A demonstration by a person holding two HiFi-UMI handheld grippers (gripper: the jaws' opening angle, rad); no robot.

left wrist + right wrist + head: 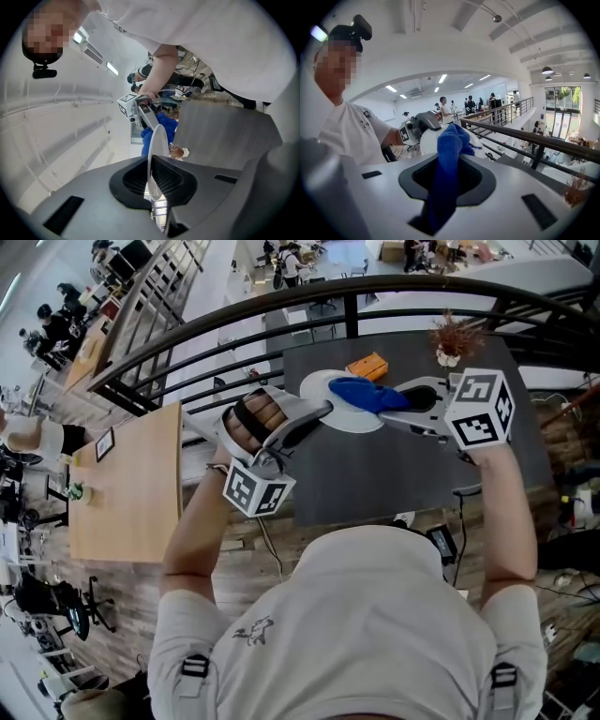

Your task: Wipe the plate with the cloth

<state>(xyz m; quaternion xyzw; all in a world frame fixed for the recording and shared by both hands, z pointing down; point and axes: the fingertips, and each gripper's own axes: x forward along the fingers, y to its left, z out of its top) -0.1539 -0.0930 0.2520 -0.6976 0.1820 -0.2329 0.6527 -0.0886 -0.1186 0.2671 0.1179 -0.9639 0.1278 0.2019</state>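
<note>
A white plate (345, 407) hangs above the dark table (412, 474), and my left gripper (323, 411) is shut on its near rim. In the left gripper view the plate (157, 150) stands edge-on between the jaws of my left gripper (154, 187). My right gripper (398, 401) is shut on a blue cloth (367, 394), whose free end lies on the plate's face. In the right gripper view the cloth (447, 154) runs up out of my right gripper (445, 183) to the plate (429, 140), with the left gripper (417, 126) behind it.
An orange box (367, 366) and a small vase of dried flowers (450, 338) stand at the table's far side. A wooden table (131, 484) is at the left. A black railing (281, 310) curves behind, over a drop to a lower floor.
</note>
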